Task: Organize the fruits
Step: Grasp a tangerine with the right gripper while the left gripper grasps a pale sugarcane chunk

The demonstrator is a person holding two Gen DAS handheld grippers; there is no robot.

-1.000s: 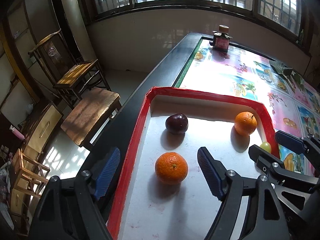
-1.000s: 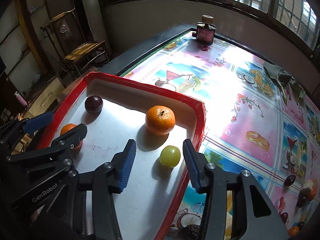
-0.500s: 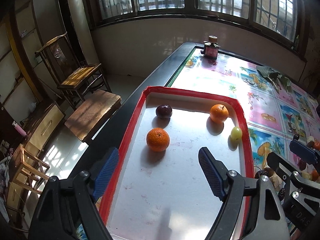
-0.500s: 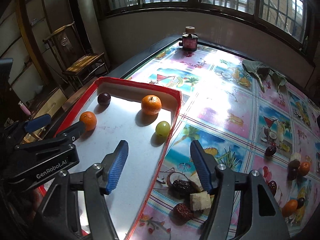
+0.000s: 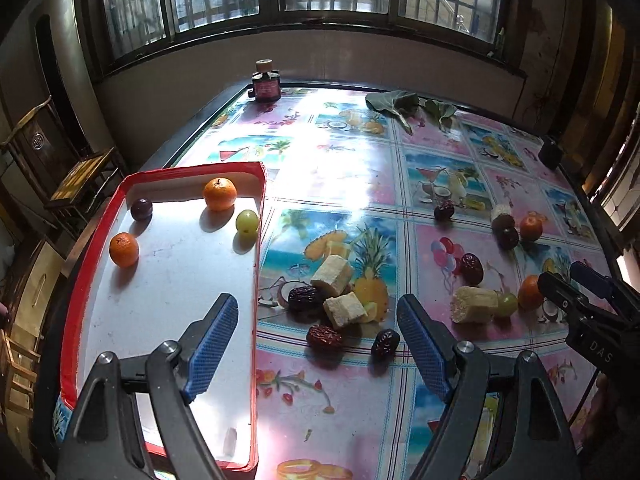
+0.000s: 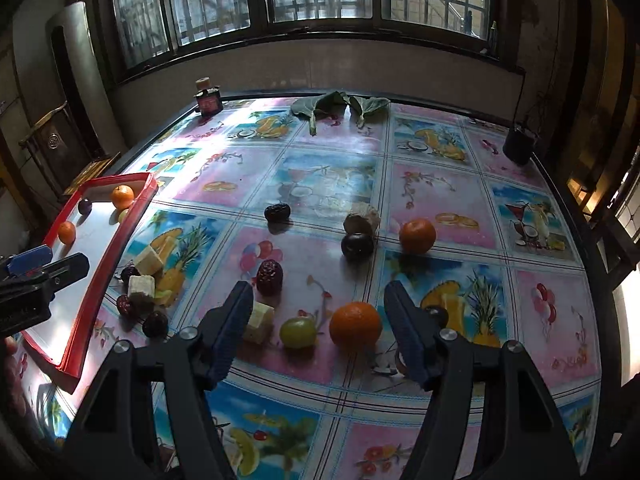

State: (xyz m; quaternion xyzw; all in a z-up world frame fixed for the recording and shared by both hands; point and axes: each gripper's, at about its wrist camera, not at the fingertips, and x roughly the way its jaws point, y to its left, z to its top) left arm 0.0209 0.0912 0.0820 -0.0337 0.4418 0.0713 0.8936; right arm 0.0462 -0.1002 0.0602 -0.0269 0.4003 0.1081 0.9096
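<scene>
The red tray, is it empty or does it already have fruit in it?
Not empty. The red tray holds four fruits: two oranges, a dark plum and a green grape.

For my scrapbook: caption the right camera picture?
Open right tool above an orange and green grape on the table.

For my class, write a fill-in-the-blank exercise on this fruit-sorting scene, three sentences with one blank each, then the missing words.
1. The red tray holds two oranges, one dark plum and one green ____.
2. Both the left gripper and the right gripper are ____ and hold nothing.
3. Between the right gripper's fingers lie a green grape and an ____ on the table.

Missing words: grape; open; orange
</scene>
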